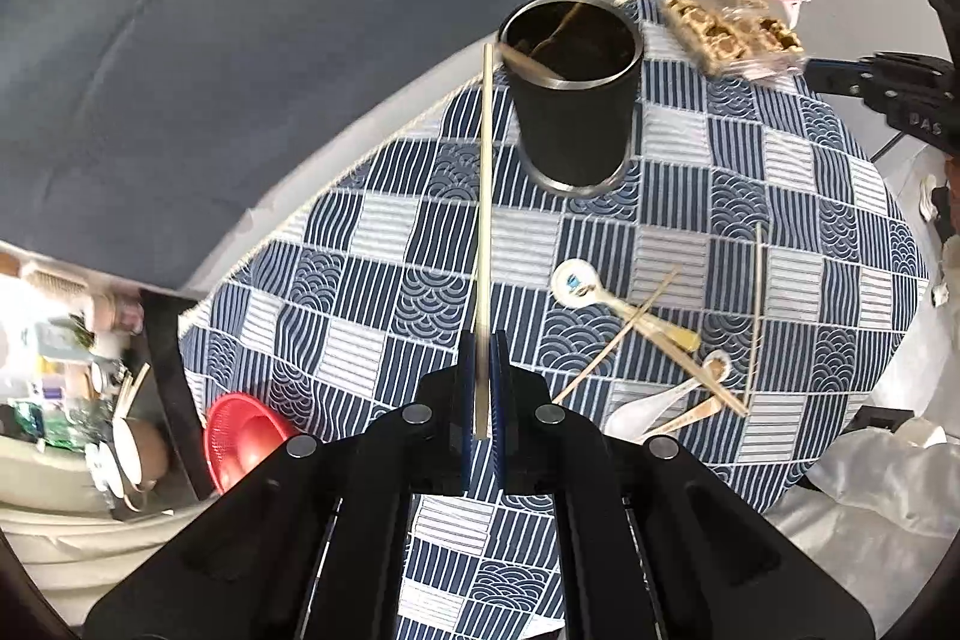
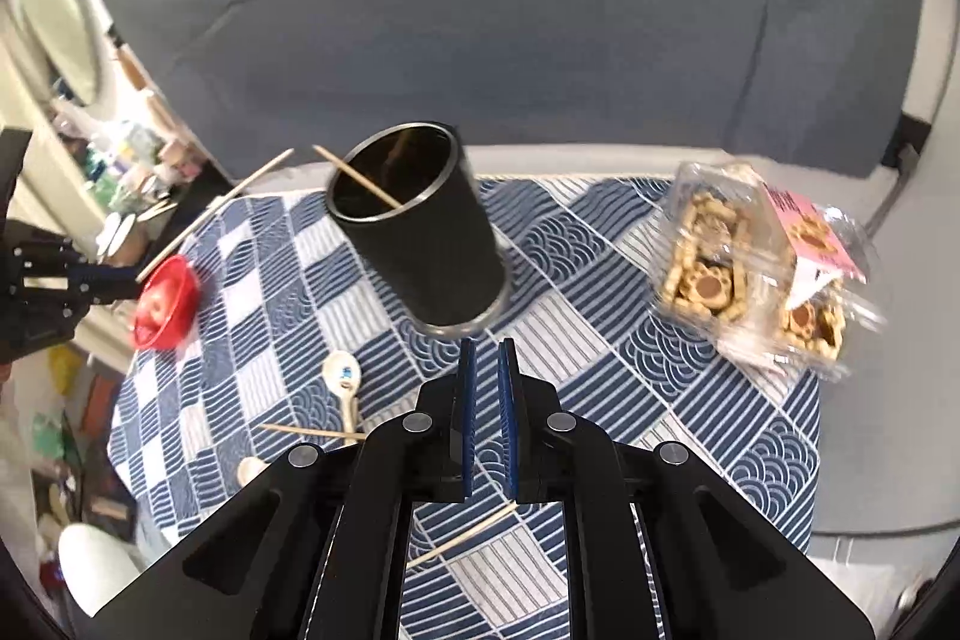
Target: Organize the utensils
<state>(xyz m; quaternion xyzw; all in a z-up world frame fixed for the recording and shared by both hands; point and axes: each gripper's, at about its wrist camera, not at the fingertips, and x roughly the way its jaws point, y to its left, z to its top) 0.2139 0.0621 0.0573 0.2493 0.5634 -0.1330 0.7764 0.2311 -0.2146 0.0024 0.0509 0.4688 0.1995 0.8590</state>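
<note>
A black metal-rimmed utensil cup (image 1: 570, 88) stands on the blue patterned tablecloth (image 1: 372, 280) with a chopstick leaning inside it. My left gripper (image 1: 483, 358) is shut on a pale chopstick (image 1: 485, 196) that points up past the cup's left side. White ceramic spoons (image 1: 576, 286) and loose chopsticks (image 1: 618, 334) lie right of it. In the right wrist view the cup (image 2: 420, 226) stands just ahead of my right gripper (image 2: 486, 358), whose jaws stand slightly apart and empty. The left gripper (image 2: 60, 274) and its chopstick (image 2: 210, 214) show at the left.
A clear plastic box of cookies (image 2: 762, 268) sits at the table's back right. A red bowl (image 2: 165, 301) sits at the left edge. A grey sofa (image 2: 480, 10) stands behind the table. Cluttered shelves (image 1: 66, 370) stand to the left.
</note>
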